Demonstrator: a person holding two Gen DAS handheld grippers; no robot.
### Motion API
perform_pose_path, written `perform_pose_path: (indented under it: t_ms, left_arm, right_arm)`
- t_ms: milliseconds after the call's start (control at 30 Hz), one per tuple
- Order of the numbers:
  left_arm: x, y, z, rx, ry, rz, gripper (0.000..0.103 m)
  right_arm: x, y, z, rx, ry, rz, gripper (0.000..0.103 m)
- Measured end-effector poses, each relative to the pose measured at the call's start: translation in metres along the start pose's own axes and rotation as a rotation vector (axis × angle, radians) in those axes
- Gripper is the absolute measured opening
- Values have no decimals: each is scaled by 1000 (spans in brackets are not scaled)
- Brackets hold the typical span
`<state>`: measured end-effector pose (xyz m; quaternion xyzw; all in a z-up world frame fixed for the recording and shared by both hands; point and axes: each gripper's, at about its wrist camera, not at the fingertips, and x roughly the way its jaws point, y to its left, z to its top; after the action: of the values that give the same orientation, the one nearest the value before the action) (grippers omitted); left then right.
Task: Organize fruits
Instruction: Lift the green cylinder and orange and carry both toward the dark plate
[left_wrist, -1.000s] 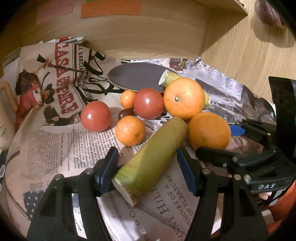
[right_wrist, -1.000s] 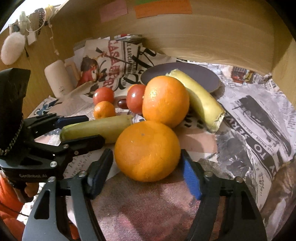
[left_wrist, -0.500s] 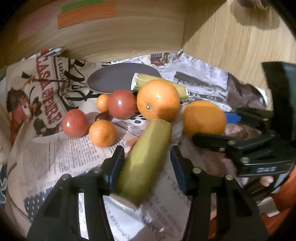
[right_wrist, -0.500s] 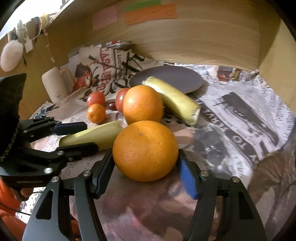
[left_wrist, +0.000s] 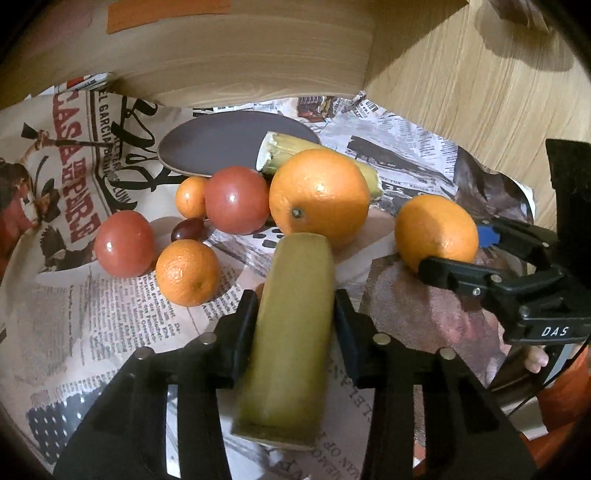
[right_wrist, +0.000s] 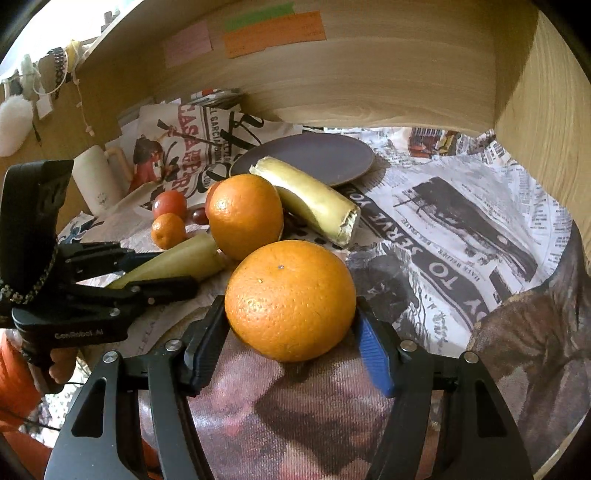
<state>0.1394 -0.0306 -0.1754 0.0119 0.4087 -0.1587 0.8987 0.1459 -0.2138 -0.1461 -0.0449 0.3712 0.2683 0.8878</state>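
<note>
My left gripper (left_wrist: 295, 314) is shut on a yellow-green banana piece (left_wrist: 291, 332) and holds it lifted off the newspaper; it also shows in the right wrist view (right_wrist: 177, 260). My right gripper (right_wrist: 290, 325) is shut on a large orange (right_wrist: 290, 299), also seen in the left wrist view (left_wrist: 436, 232). A second large orange (left_wrist: 319, 197), two tomatoes (left_wrist: 236, 199) (left_wrist: 123, 243), two mandarins (left_wrist: 186, 273) (left_wrist: 190, 195) and a dark grape (left_wrist: 188, 229) lie clustered. Another banana piece (right_wrist: 306, 199) leans on the dark plate (right_wrist: 317, 155).
Newspaper (right_wrist: 461, 221) covers the table. A wooden back wall (right_wrist: 351, 81) with sticky notes and a wooden side wall (right_wrist: 546, 129) close in the far and right sides. A white mug (right_wrist: 96, 181) stands at the left.
My left gripper has closed on the banana piece and raised it. My right gripper has closed on the large orange and lifted it slightly.
</note>
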Motion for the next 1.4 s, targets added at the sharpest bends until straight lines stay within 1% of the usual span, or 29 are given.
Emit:
perform_pose_path:
  t_ms: [33, 333, 567, 767, 1033, 1267, 1400]
  left_arm:
    - [-2, -1, 0, 2, -2, 12, 38]
    - [-28, 2, 8, -19, -80, 25, 37]
    - [-50, 11, 28, -32, -151, 46, 37]
    - [-68, 21, 49, -52, -223, 60, 37]
    - [-91, 37, 82, -72, -320, 80, 37]
    - [-96, 39, 108, -55, -355, 110, 37]
    - [-89, 41, 122, -47, -354, 118, 37]
  right_arm:
    - [-1, 1, 1, -4, -6, -1, 62]
    - [-10, 2, 14, -20, -55, -17, 62]
    - [-19, 2, 35, -32, -106, -34, 62]
    - [-30, 3, 61, -63, -175, -62, 62]
    - [-40, 0, 93, -90, -244, -99, 62]
    - [-38, -3, 118, -107, -294, -111, 63]
    - [-28, -5, 133, -100, -291, -95, 63]
